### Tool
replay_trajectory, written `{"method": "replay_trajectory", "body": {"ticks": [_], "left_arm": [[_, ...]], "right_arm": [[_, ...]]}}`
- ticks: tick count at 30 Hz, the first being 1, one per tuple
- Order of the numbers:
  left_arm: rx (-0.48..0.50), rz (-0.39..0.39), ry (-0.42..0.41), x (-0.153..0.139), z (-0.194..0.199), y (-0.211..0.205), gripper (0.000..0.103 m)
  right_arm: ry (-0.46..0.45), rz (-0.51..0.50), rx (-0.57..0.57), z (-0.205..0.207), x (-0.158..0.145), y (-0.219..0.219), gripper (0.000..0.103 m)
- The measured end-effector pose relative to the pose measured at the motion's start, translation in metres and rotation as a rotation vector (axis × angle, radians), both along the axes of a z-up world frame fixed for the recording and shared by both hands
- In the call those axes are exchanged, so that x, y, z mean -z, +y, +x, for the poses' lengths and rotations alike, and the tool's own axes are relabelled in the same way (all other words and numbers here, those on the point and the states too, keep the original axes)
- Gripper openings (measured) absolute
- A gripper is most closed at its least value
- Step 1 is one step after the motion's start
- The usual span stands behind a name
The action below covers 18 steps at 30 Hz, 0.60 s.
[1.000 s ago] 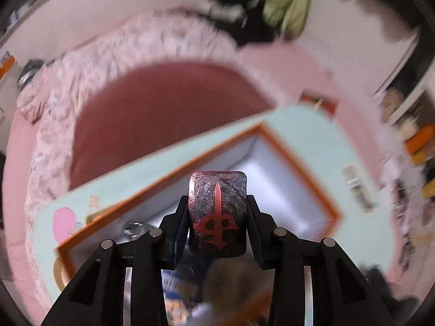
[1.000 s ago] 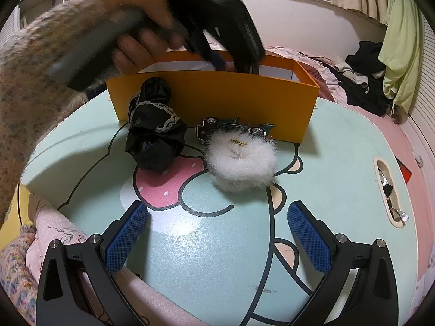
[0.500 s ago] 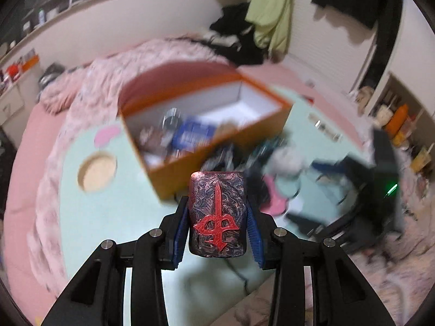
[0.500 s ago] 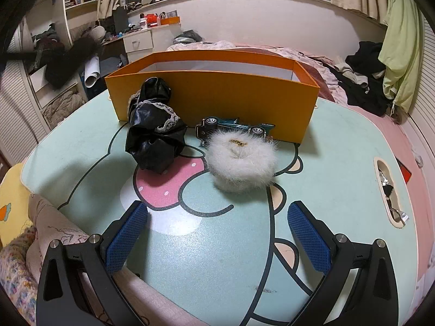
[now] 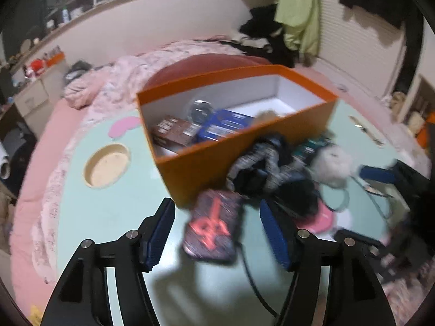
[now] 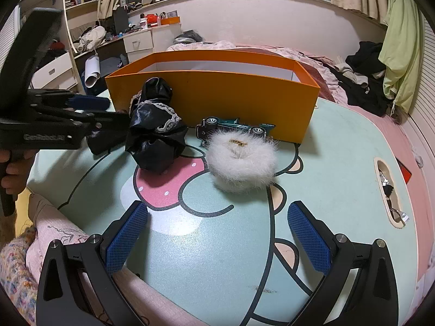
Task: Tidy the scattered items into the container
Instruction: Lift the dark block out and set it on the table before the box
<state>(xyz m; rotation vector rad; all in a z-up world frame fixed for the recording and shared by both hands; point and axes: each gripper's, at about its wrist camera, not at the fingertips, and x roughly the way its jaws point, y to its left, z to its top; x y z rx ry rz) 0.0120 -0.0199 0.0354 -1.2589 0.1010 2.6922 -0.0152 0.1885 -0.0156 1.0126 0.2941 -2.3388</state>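
Note:
The orange box (image 5: 244, 160) stands on the green table and holds several items, among them a brown pack (image 5: 174, 131) and a blue pack (image 5: 225, 126). My left gripper (image 5: 217, 228) is open; the dark case with a red cross (image 5: 212, 228) is blurred between its fingers, free of the pads, in front of the box. My right gripper (image 6: 217, 233) is open and empty above the table. Ahead of it lie a black bag (image 6: 156, 130), a white fluffy pouf (image 6: 242, 163) and a teal toy car (image 6: 236, 129) against the box (image 6: 217, 100). The left gripper (image 6: 81, 114) shows at the left.
The table (image 6: 326, 190) has a round cut-out (image 5: 107, 164) on the left and a slot with small items (image 6: 388, 190) on the right. A pink bed (image 5: 122, 73) lies behind the box. A pink blanket (image 6: 54, 231) lies at the table's near edge.
My left gripper has swung back from above the box to the table in front of it and opened, letting go of the red-cross case. The right gripper has not moved.

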Motion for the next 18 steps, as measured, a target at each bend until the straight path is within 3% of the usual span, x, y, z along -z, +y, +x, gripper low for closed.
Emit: {"method": "replay_trajectory", "body": {"ticks": [3,8,13,18], "left_arm": [[-0.029,-0.011,0.023,0.0,0.02,0.0,0.089],[-0.091,-0.02,0.045,0.012,0.05,-0.001,0.094],[-0.125,-0.013,0.026,0.032,0.047,-0.006,0.103],[-0.13,-0.011,0.057,0.034,0.049,-0.008,0.103]], "right_arm": [[0.0,0.0,0.0,0.0,0.0,0.0,0.103],[0.0,0.0,0.0,0.001,0.0,0.0,0.103],[0.0,0.0,-0.001,0.001,0.0,0.0,0.103],[0.002,0.001,-0.003,0.001,0.0,-0.001,0.103]]}}
